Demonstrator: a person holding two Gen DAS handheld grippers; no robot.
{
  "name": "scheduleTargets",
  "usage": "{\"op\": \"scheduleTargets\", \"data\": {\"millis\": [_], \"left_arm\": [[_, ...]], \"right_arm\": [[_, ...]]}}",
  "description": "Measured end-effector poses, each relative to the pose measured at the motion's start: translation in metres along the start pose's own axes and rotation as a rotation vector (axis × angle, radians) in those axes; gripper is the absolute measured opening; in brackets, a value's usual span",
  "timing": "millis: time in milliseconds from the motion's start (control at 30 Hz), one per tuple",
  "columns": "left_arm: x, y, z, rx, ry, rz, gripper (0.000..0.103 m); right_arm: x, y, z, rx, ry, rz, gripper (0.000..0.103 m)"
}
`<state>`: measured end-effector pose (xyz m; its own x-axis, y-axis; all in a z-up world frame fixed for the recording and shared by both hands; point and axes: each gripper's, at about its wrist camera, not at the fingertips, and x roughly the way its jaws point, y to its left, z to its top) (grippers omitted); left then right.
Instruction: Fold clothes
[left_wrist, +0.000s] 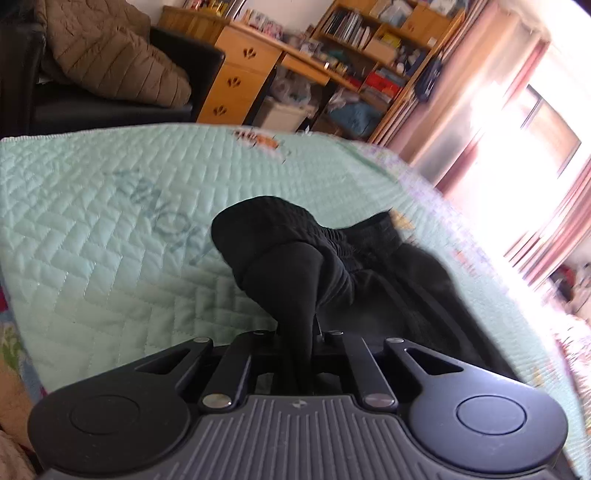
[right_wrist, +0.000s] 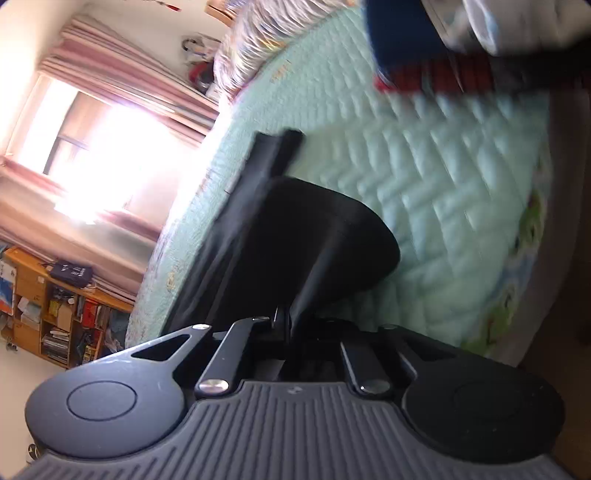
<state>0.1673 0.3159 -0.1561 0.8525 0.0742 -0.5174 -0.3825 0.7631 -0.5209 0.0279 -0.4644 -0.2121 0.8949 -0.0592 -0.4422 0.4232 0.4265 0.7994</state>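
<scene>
Nearest us in each view is the ribbed grey housing with its black linkage arms. Our left gripper (left_wrist: 308, 325) is clamped fully down on a fold of the black garment (left_wrist: 332, 254), whose gathered waistband bunches just ahead over the mint quilted bed cover (left_wrist: 110, 221). Our right gripper (right_wrist: 291, 314) is likewise pinched tight on the same dark cloth, which lifts taut off the bed. Only the left view shows the wooden desk (left_wrist: 243, 77) and brown padded coat (left_wrist: 110, 51); only the right shows red and blue cloth (right_wrist: 424, 70) at the bed's far edge.
</scene>
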Motion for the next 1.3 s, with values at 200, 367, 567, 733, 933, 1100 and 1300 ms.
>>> {"op": "scheduleTargets", "data": {"millis": [200, 367, 567, 733, 933, 1100, 1300], "left_arm": [[-0.074, -0.042, -0.003, -0.024, -0.116, -0.151, 0.007], [-0.037, -0.024, -0.05, 0.083, 0.041, 0.032, 0.012], [-0.053, 0.047, -0.08, -0.177, 0.092, -0.03, 0.041], [-0.053, 0.039, -0.081, -0.155, 0.091, -0.06, 0.068], [-0.046, 0.029, -0.083, -0.141, 0.096, -0.049, 0.076], [-0.046, 0.029, -0.08, -0.155, 0.1, -0.056, 0.07], [-0.043, 0.018, -0.071, -0.151, 0.102, -0.075, 0.05]], "right_arm": [[-0.07, 0.09, 0.041, -0.286, -0.186, -0.02, 0.009], [-0.011, 0.046, 0.042, -0.237, 0.003, -0.2, 0.054], [-0.038, -0.016, -0.008, -0.056, -0.03, -0.149, 0.052], [-0.067, -0.023, -0.02, -0.07, -0.1, -0.156, 0.053], [-0.063, -0.058, -0.014, 0.096, -0.09, -0.131, 0.058], [-0.042, -0.051, -0.001, 0.047, -0.096, -0.131, 0.027], [-0.023, 0.0, 0.031, -0.023, -0.066, -0.274, 0.02]]}}
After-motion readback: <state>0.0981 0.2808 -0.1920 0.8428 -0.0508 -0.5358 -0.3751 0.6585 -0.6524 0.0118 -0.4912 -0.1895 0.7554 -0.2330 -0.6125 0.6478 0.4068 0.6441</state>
